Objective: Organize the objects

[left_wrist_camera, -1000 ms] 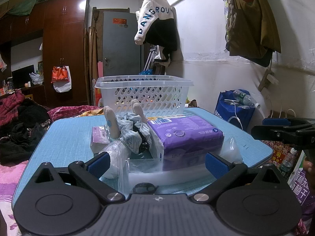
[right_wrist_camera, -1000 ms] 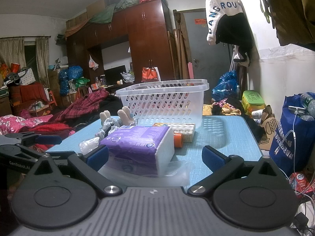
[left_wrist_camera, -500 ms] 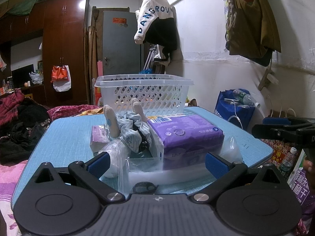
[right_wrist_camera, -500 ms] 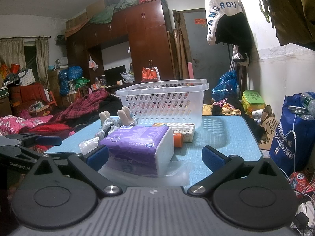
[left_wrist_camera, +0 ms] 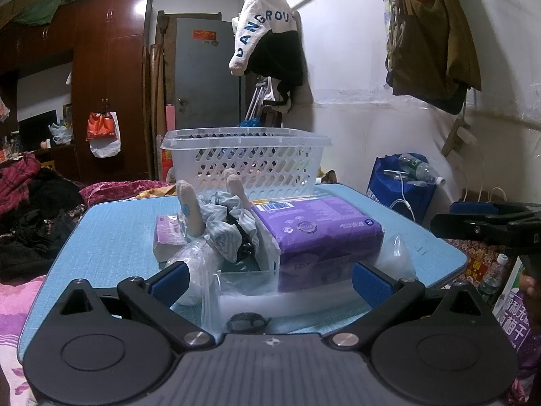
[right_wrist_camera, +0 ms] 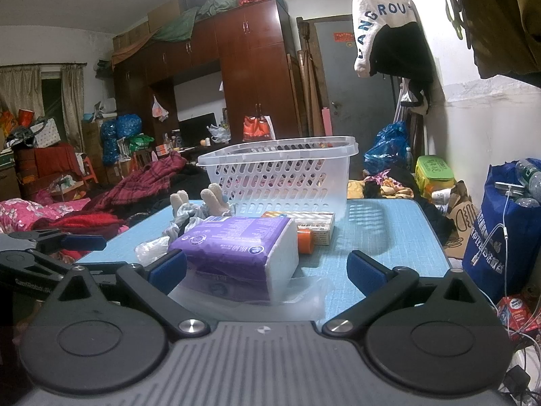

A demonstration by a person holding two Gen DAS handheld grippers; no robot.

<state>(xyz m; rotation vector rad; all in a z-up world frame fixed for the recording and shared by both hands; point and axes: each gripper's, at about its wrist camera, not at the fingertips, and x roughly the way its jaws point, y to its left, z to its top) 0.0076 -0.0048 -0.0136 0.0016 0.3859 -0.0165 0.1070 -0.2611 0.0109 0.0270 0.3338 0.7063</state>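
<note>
Hardly anything has shifted over the last second: both views match the earlier ones, apart from the faintest drift in the left view. Judgement: task is at its start, nothing yet lifted, approach pending.

Left tool [left_wrist_camera: 268,279]: jaws spread wide, holding nothing, poised at the near edge of the blue table [left_wrist_camera: 111,230]. Right tool [right_wrist_camera: 267,269]: also wide and empty, facing the same pile from the other near corner.

Task things, all on the table and none visibly in the white basket [left_wrist_camera: 246,165], though its floor is hard to see through the lattice:
- purple tissue pack [left_wrist_camera: 318,233], nearest both tools, lying on a crumpled clear plastic bag [left_wrist_camera: 394,258].
- soft doll [left_wrist_camera: 216,216] in pale striped cloth, feet up, pressed against the pack's left side.
- small pink-purple packet [left_wrist_camera: 167,233] beside the doll.
- flat white-and-orange box [right_wrist_camera: 314,225] and an orange cap or small bottle [right_wrist_camera: 304,240] between pack and basket, seen only from the right view.

Basket stands upright at the far side of the table, open top, rim unobstructed.

In the way: the pile sits between tools and basket, so anything carried must go over it. The plastic bag under the pack could drag along or slip in the pads. Doll and pack touch; lifting one may tip the other.

Surroundings: wardrobe [right_wrist_camera: 250,81], clothes on the wall [left_wrist_camera: 267,44], blue bag with bottles [left_wrist_camera: 402,186] on the floor right of the table.
</note>
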